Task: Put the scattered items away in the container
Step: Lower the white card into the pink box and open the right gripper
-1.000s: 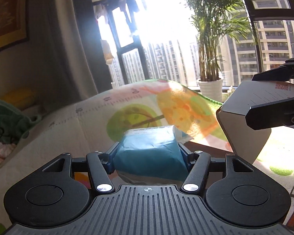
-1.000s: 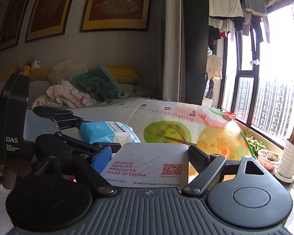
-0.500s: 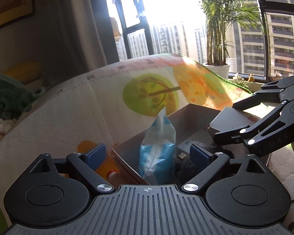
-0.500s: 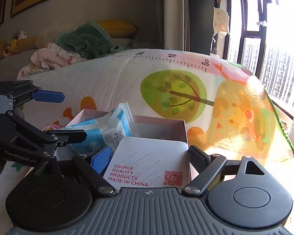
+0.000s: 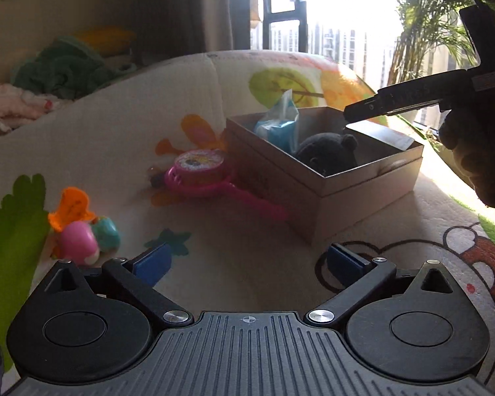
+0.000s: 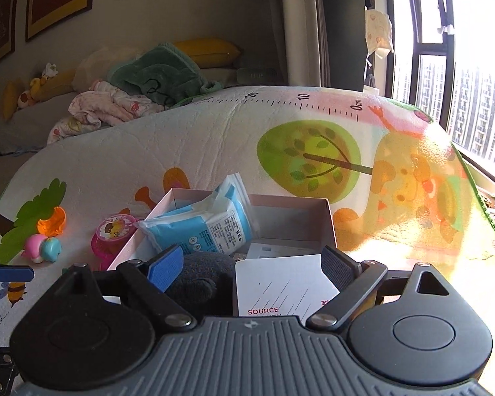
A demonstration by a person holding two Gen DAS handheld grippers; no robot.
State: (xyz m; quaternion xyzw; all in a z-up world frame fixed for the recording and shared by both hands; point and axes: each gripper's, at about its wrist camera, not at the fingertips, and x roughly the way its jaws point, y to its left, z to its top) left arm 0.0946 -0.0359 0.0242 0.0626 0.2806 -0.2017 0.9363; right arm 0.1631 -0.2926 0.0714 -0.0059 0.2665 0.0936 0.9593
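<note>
**Clearance around the box**

The play mat directly ahead of the left gripper is bare up to the near corner of the box. To the left, a pink toy mirror lies against the box wall, and small egg toys sit near the left finger. Inside the box, the blue wipes pack, dark plush toy and white card occupy the near half; the far right corner is open. The right gripper overhangs the box.

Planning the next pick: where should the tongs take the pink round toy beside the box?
Probably the pink toy's long handle, gripped across its width from above. It lies flat on the mat along the box wall, slimmer than the round head and likely easier to pinch.
</note>
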